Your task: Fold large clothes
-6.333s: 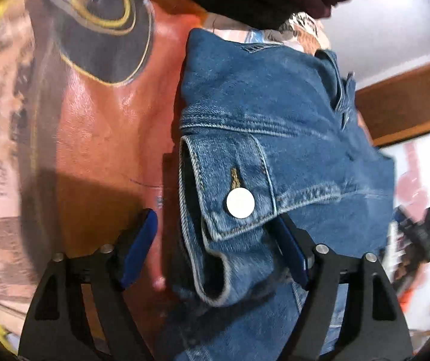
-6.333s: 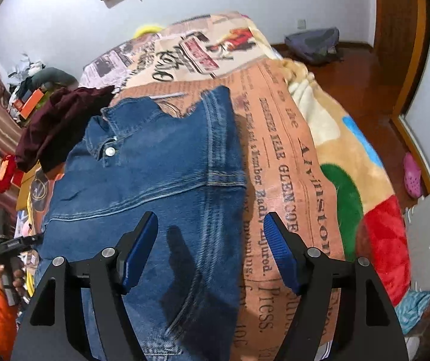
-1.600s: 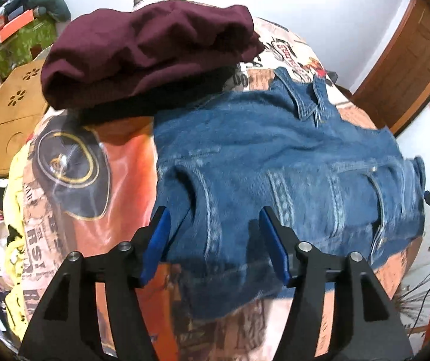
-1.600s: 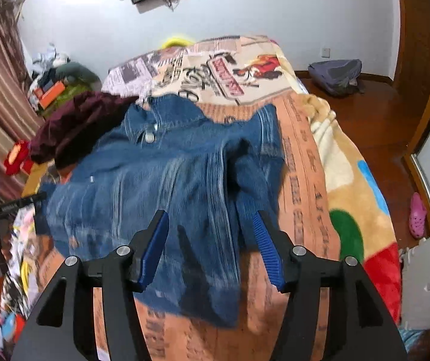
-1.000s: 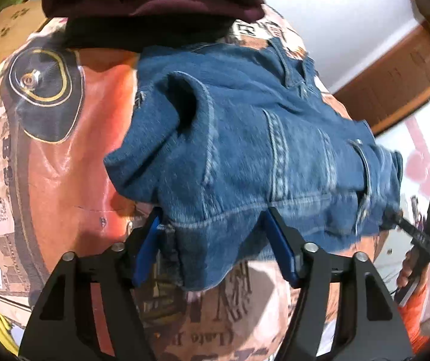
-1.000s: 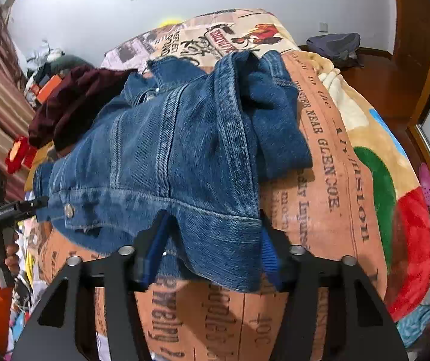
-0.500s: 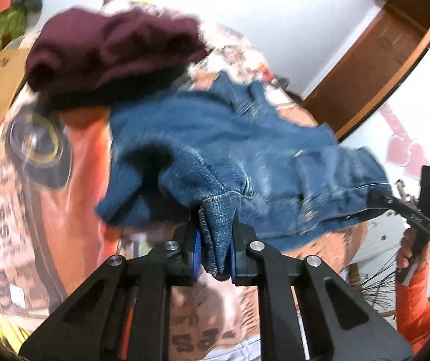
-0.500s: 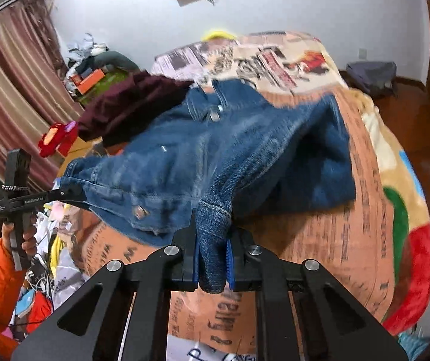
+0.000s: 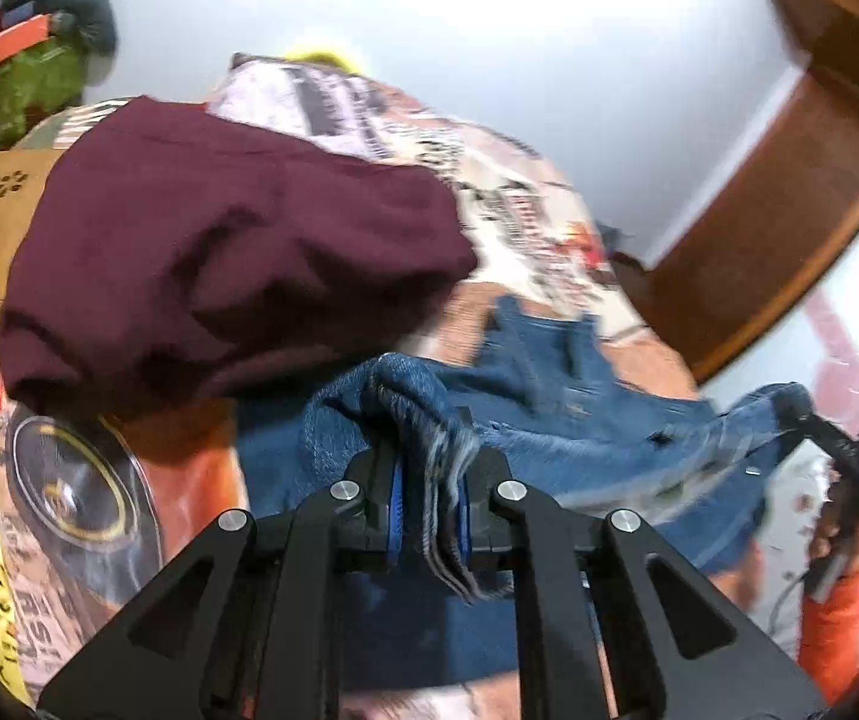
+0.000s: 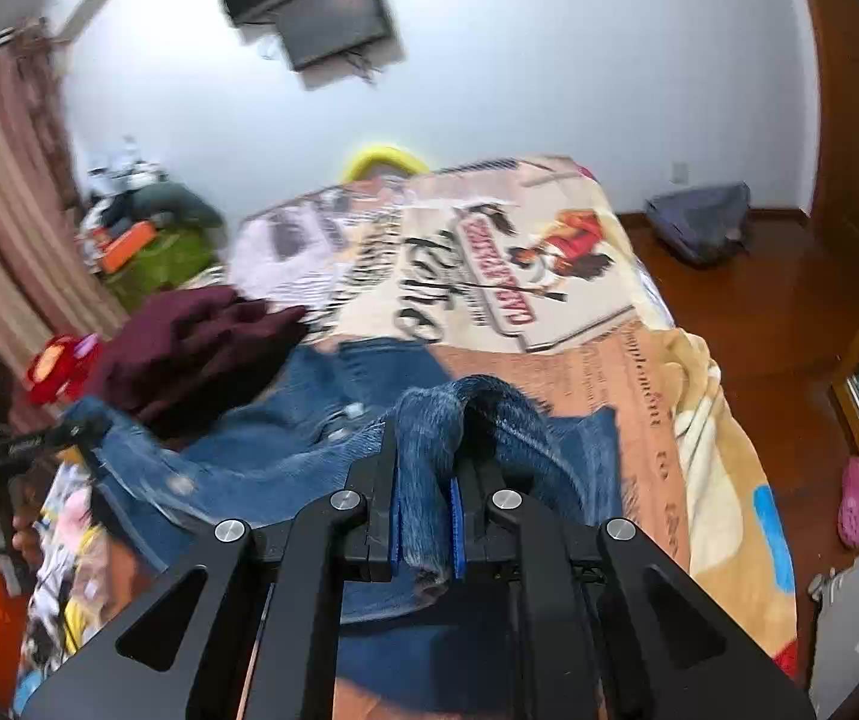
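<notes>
On printed bedspread [image 10: 555,276], denim jacket [image 10: 285,450], maroon garment [image 9: 219,264], white wall [image 10: 549,60].

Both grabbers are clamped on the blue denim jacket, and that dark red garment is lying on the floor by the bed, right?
Not quite. The dark red garment lies on the bed, beside the denim jacket, as both wrist views show. Both the left gripper and right gripper are clamped on denim.

Denim jacket [image 9: 579,420]: motion-blurred; lower hem hidden behind the left gripper [image 9: 427,507]. Maroon garment [image 10: 189,348] covers the blanket [image 10: 639,360] at 10 o'clock.
</notes>
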